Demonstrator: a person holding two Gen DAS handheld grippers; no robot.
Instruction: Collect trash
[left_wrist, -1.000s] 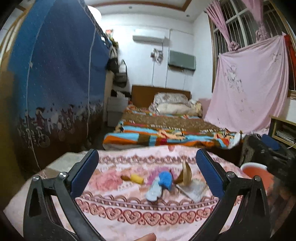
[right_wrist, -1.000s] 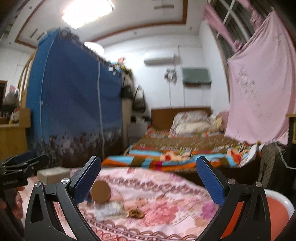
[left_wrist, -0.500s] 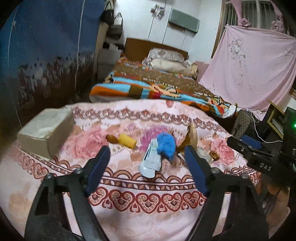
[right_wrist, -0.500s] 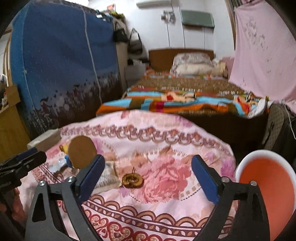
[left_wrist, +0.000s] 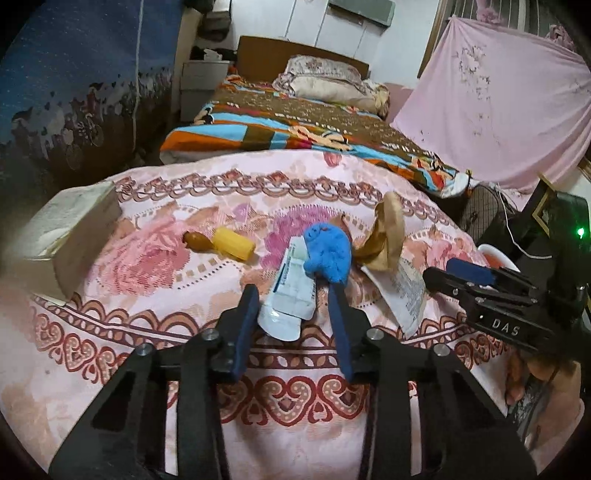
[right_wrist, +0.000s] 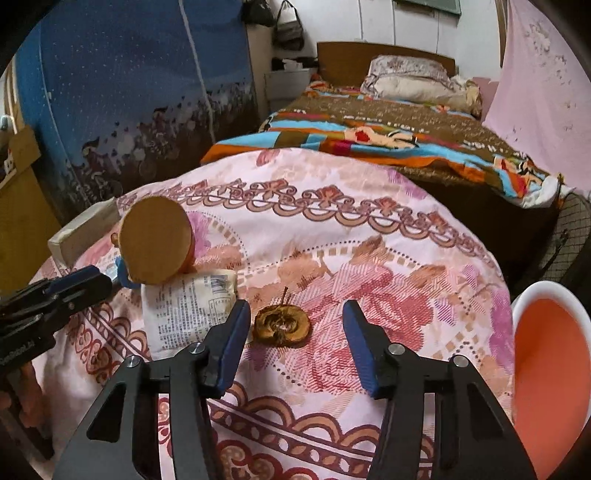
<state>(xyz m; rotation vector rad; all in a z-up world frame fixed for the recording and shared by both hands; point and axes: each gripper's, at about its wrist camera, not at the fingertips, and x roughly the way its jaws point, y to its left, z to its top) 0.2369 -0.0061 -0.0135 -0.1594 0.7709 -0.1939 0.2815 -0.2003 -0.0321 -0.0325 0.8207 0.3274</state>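
Trash lies on a table under a pink flowered cloth (left_wrist: 155, 295). My left gripper (left_wrist: 291, 295) is closing, its jaws either side of a flat white-and-blue wrapper (left_wrist: 288, 295) without pressing it. A crumpled blue piece (left_wrist: 327, 254) lies just beyond, with a yellow scrap (left_wrist: 232, 247) to the left and a brown paper cup (left_wrist: 388, 236) to the right. My right gripper (right_wrist: 295, 314) is closing too, around a brown dried round slice (right_wrist: 282, 325) near its left finger, pads apart from it. A white printed packet (right_wrist: 188, 306) lies left of that.
A tissue box (left_wrist: 70, 236) sits at the table's left edge. An orange bin with a white rim (right_wrist: 546, 354) stands off the table's right side. A bed (right_wrist: 388, 129) and a blue wardrobe cover (right_wrist: 129, 92) are behind. Each gripper appears in the other's view.
Both grippers have tipped downward and come closer to the table. Their jaws have narrowed from wide open, the left around the wrapper, the right around the brown slice.
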